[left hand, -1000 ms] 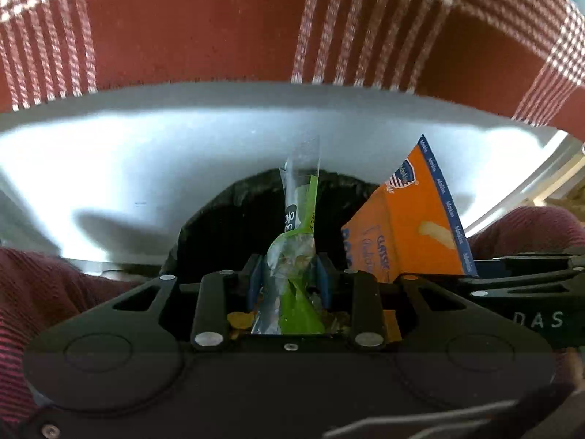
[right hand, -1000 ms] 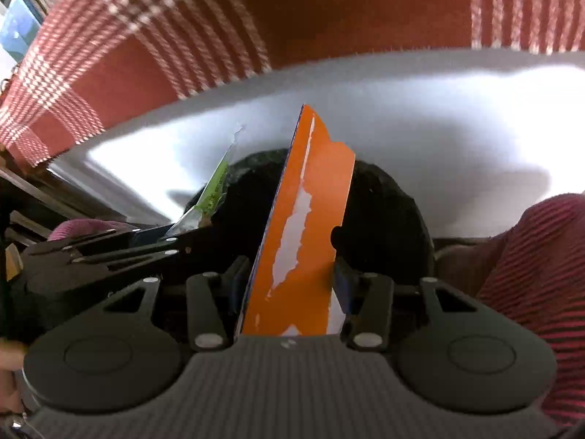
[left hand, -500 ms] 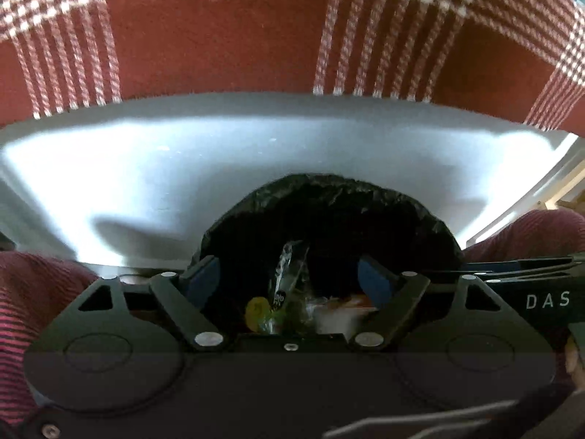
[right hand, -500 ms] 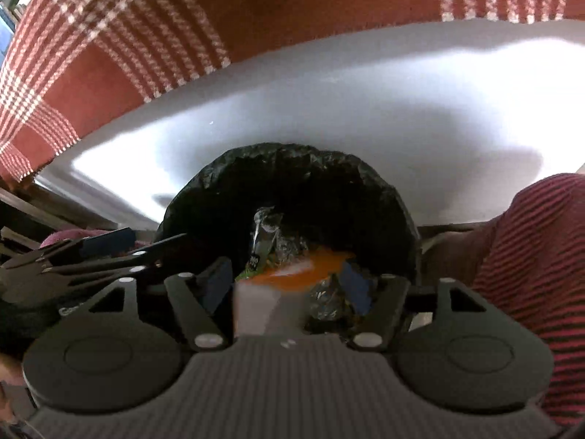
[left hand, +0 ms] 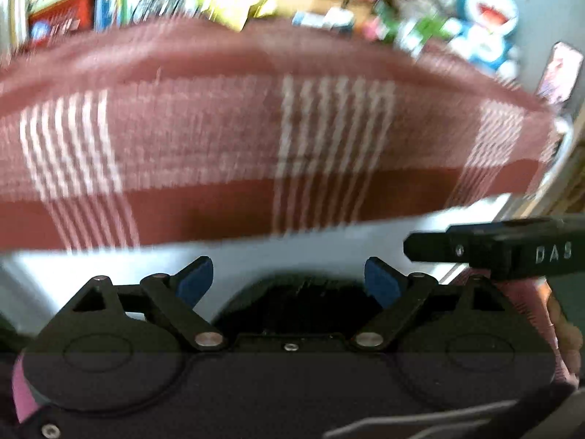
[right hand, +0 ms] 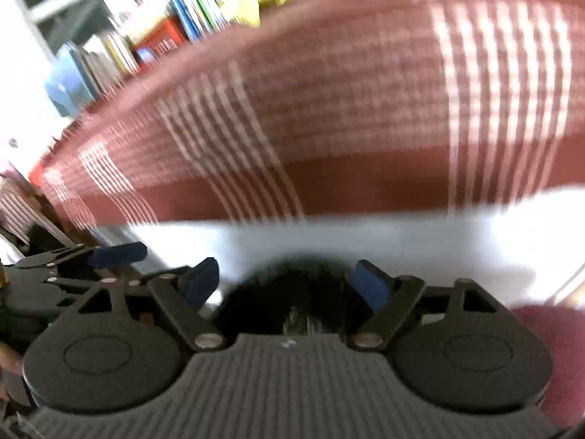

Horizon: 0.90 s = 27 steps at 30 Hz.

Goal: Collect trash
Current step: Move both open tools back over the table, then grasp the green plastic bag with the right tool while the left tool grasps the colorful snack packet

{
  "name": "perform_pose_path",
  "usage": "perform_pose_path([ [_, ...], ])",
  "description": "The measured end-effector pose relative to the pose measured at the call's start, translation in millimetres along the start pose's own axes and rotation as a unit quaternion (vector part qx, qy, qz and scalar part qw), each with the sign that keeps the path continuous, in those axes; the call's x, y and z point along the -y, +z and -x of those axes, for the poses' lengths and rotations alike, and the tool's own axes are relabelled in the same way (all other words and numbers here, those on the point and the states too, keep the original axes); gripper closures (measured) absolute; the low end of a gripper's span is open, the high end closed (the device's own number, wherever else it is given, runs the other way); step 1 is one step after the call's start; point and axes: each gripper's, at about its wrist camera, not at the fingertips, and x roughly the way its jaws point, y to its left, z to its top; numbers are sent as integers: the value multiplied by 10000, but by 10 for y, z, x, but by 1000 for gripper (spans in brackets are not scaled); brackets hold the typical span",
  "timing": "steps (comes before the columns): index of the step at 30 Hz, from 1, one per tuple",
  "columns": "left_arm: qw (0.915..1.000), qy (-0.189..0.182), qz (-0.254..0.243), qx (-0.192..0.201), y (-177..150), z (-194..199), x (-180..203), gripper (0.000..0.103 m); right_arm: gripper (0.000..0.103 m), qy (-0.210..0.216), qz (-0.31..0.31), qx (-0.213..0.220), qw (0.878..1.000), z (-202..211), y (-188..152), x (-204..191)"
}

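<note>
Both views are blurred by motion. My left gripper [left hand: 289,280] stands open with nothing between its blue pads, above the black-lined trash bin [left hand: 292,303], whose rim just shows behind the gripper body. My right gripper [right hand: 287,281] is open and empty too, over the same black bin [right hand: 292,303]; a glint of wrappers shows inside. The right gripper [left hand: 512,247] appears as a black bar at the right of the left wrist view, and the left gripper [right hand: 109,256] at the left of the right wrist view. The green wrapper and orange carton are out of sight.
A table with a red and white checked cloth [left hand: 219,146] hangs over a white surface [right hand: 365,234] ahead. Behind it are shelves of books [right hand: 164,29] and toys, with a blue plush figure [left hand: 490,11]. A sleeve [right hand: 548,329] is at the right.
A second ago each gripper was shut on trash over the bin; both opened and the green wrapper and orange carton dropped in. Both grippers have since tilted up and the shelves came into view.
</note>
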Motion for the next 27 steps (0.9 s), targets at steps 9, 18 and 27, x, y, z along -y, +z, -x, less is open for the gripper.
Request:
perform_pose_path([
  [9,9962,-303,-323,750,541,242,129,10,8,-53,374,1232,9917,543,583,-12],
  [18,9935,-327,-218,1072,1097,0,143,10,8,-639,488,1870,9791,614,930,174],
  [27,9916,-784,77,1022,1677,-450,257,8,8,-1180,470,2113,9691,523,1307,407],
])
